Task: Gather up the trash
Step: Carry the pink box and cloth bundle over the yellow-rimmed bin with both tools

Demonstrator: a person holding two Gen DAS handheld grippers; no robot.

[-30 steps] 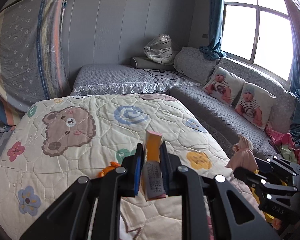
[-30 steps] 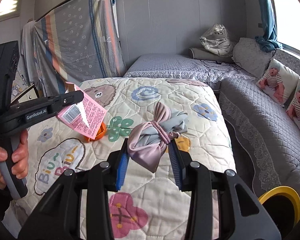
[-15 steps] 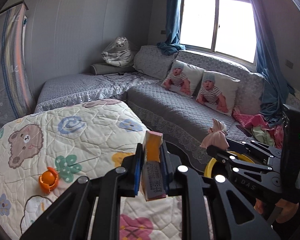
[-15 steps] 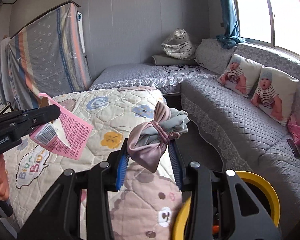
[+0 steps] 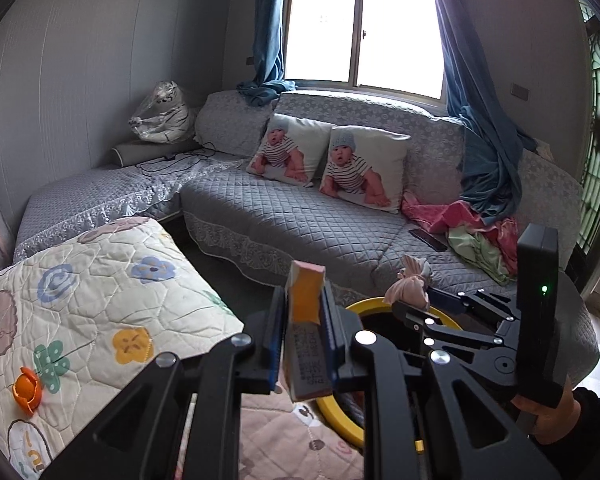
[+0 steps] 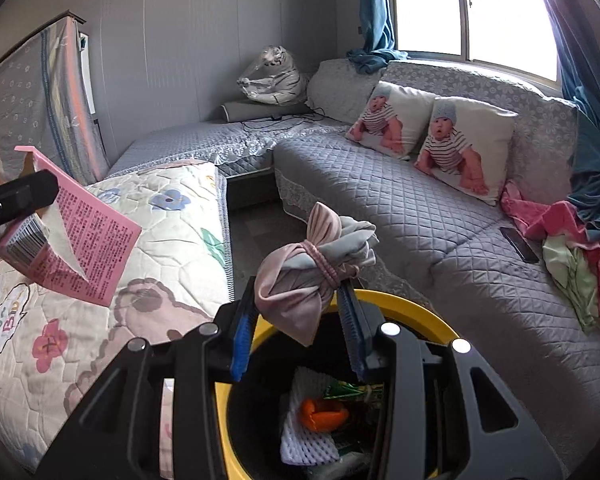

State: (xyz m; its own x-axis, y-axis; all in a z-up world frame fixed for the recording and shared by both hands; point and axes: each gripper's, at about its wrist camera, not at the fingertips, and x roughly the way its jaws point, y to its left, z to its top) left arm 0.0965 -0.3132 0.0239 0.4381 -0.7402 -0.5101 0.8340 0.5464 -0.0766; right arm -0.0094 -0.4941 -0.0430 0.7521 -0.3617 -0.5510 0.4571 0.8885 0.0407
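Left claw [image 5: 303, 334] is clenched on a pink carton [image 5: 305, 334], flattened edge-on between the pads: light, thin card, stiff enough lengthwise but crushable, so the mid-body pinch looks right. Right claw [image 6: 298, 326] grips a knotted cloth bundle [image 6: 312, 276], soft and light, squashed between the pads just below its elastic tie; it likely drops clean, low slip risk. The yellow-rimmed bin [image 6: 412, 312] sits directly under the right claw, ahead and right of the left one. Orange peel [image 5: 27, 389] lies on the quilt [image 5: 112, 280], far left of the left claw.
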